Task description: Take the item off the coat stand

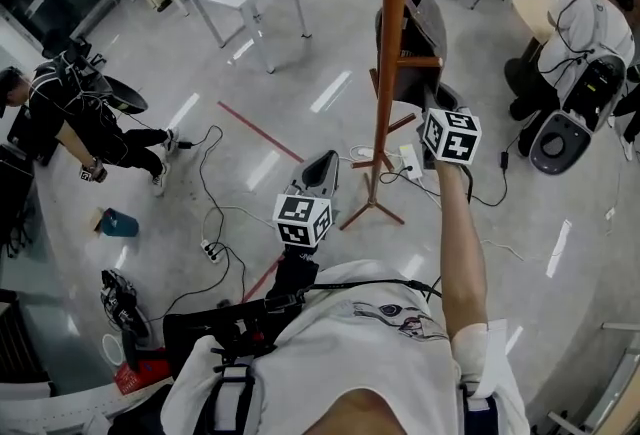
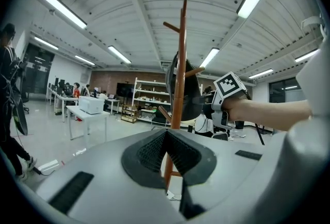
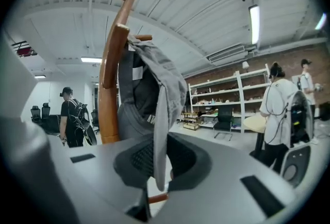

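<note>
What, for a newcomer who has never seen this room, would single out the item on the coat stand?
Find the tall wooden coat stand on the open floor. Hanging from its upper pegs is a grey cap, with its edge pinched by the right gripper. It is the only soft fabric thing among the bare wooden pegs.

Head view looks down — gripper views level, share coat stand (image 1: 392,23)

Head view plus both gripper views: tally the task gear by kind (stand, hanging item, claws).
coat stand: 1
grey cap hung on the stand: 1
claws: 2, the left claw and the right claw
Total: 4
</note>
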A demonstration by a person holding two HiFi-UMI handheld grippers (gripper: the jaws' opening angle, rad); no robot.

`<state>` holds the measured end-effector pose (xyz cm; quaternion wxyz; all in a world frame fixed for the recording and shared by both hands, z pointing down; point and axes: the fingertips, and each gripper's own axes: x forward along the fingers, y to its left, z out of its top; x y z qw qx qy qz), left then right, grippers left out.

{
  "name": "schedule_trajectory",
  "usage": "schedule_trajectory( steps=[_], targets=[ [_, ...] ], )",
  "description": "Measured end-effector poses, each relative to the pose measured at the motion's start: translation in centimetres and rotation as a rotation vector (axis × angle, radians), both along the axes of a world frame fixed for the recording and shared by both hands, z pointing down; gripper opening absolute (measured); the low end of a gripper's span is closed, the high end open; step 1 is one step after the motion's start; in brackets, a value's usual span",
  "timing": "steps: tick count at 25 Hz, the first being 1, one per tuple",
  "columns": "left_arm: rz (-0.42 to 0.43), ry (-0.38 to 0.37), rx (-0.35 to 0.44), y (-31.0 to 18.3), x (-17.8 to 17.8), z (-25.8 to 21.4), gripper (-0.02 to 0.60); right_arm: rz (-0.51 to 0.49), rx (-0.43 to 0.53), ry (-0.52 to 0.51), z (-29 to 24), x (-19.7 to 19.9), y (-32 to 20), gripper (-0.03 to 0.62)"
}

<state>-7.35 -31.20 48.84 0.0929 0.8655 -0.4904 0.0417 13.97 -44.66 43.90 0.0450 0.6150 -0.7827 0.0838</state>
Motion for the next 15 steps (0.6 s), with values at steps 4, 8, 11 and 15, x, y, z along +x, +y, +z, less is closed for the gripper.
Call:
schedule_trajectory(
  steps=[4,8,11,15],
  targets=[
    [-0.014,0.001,-0.001,-0.1,-0.1,0.2,-0.006,0.013,0.024,-0.006,-0.3,0.4,0.0,0.024],
    [-0.019,0.001,-0.002,-0.2,-0.1,0.1,-0.006,0.045,0.071,-0.023,-2.3,1.2,-0.4,0.023],
    [-0.02,0.001,-0.004,-0.3,0.1,0.1,-0.008,0.067,0.097,-0.038,-3.8,2.2,-1.1,0.023],
    [-0.019,0.001,-0.007,-0.2,0.2,0.1,-0.006,0.098,0.125,-0.064,-5.6,3.3,-2.0,0.023]
  ],
)
